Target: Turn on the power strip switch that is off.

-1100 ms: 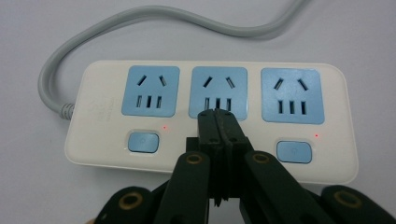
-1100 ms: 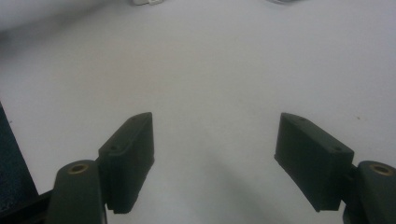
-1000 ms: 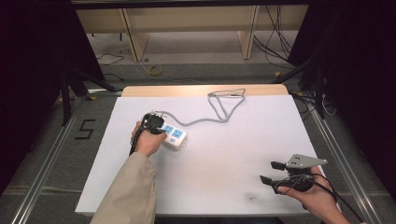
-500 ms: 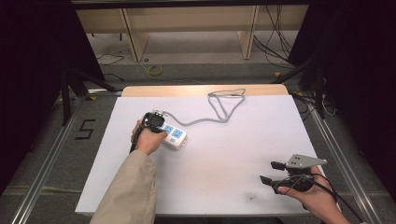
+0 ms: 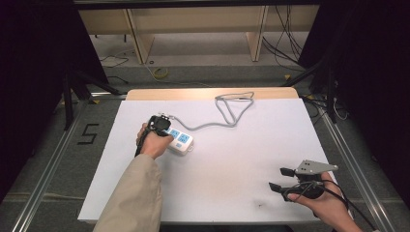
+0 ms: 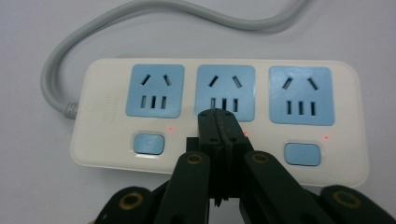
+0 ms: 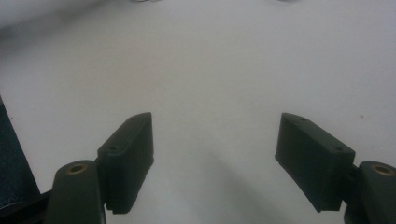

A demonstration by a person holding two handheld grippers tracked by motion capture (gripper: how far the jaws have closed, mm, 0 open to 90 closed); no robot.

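The left gripper (image 6: 219,114), jaws pinched together, pokes down on the middle of the white power strip (image 6: 219,79) while the right gripper (image 5: 281,178) hangs wide open near the table's (image 5: 232,193) near right corner.

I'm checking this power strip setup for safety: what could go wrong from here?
1. The shut left gripper presses at the middle switch of the power strip; its tips overlap the middle socket's slots and might slip into one.
2. Red lights glow beside the switches, so the strip seems live.
3. The open right gripper is far off, so nothing steadies the strip; it may slide.
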